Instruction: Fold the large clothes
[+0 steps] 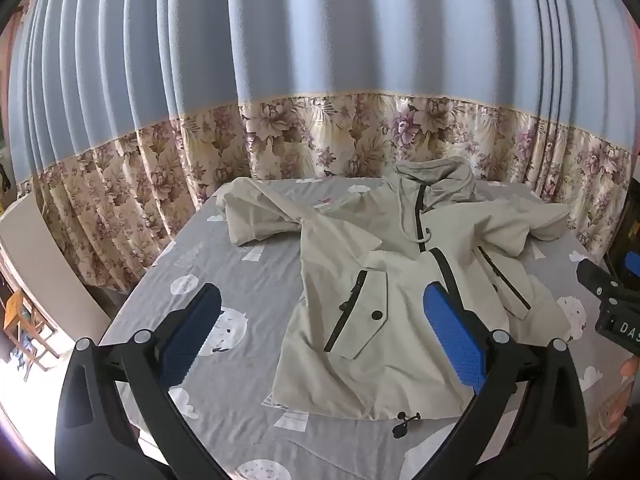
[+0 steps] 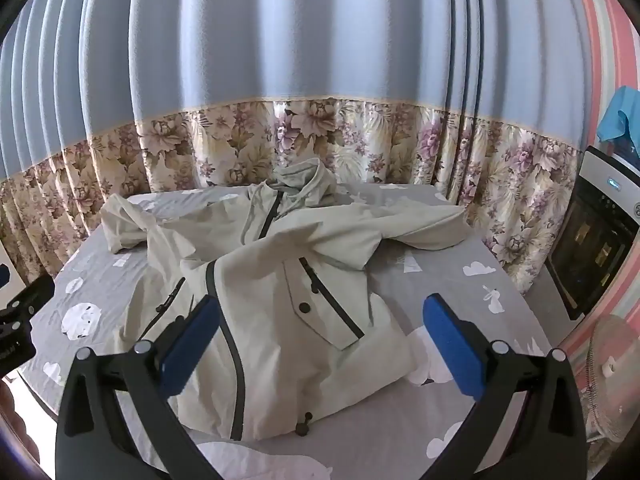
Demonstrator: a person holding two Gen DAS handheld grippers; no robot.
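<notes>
A beige hooded jacket (image 1: 384, 280) with black zips lies front up, spread on a bed with a grey patterned sheet (image 1: 224, 264). Its sleeves stretch left and right, and its hood lies at the far end. My left gripper (image 1: 320, 320) is open and empty, above the jacket's lower left part. The jacket also shows in the right wrist view (image 2: 272, 280). My right gripper (image 2: 320, 328) is open and empty, above the jacket's lower right part. The right gripper shows at the edge of the left wrist view (image 1: 612, 300).
Blue curtains with a floral lower band (image 1: 320, 136) hang behind the bed. A dark oven-like appliance (image 2: 596, 244) stands at the right, with a fan (image 2: 612, 376) near it. A wooden chair (image 1: 24, 320) stands at the left beyond the bed.
</notes>
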